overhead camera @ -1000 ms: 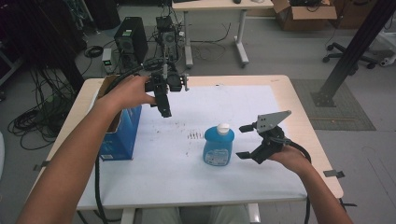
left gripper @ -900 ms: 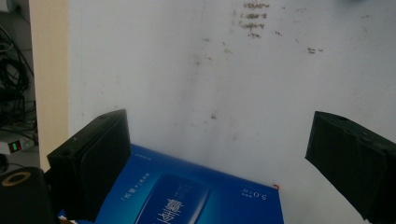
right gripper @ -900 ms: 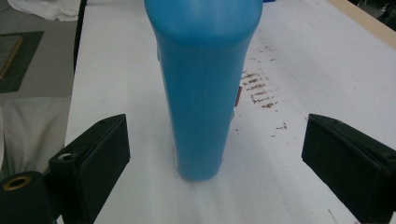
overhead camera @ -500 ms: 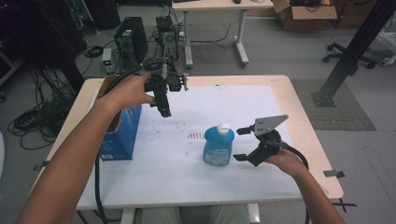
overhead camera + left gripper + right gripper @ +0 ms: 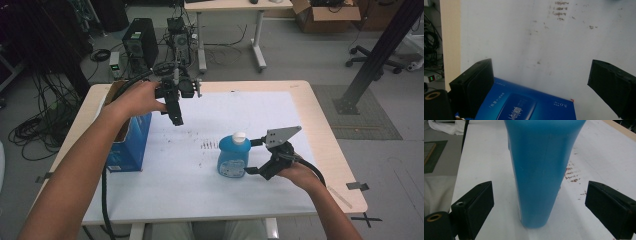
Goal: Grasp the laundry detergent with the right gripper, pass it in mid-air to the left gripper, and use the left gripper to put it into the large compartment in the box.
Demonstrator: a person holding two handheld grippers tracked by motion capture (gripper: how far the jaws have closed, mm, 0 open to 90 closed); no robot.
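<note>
Looking down from the high view, the bottle (image 5: 233, 155) stands upright on the white sheet (image 5: 200, 165), a little toward 4 o'clock from the table's middle, white cap up. The right gripper (image 5: 254, 156) sits at its 3 o'clock, jaws spread wide, one above and one below, close to the bottle's side without closing on it. Over at 10 o'clock the left gripper (image 5: 176, 116) hangs in the air, pointing down, just beside the box (image 5: 131, 142), which stands near the table's left edge.

From the left gripper view, the two jaws stand wide apart with nothing between them; the box (image 5: 524, 105) lies low at 6 o'clock, the stained sheet (image 5: 544, 42) beyond.

From the right gripper view, the bottle (image 5: 541, 167) rises dead centre between the wide-open jaws, gaps showing on both sides, its base on the sheet (image 5: 486, 157).
</note>
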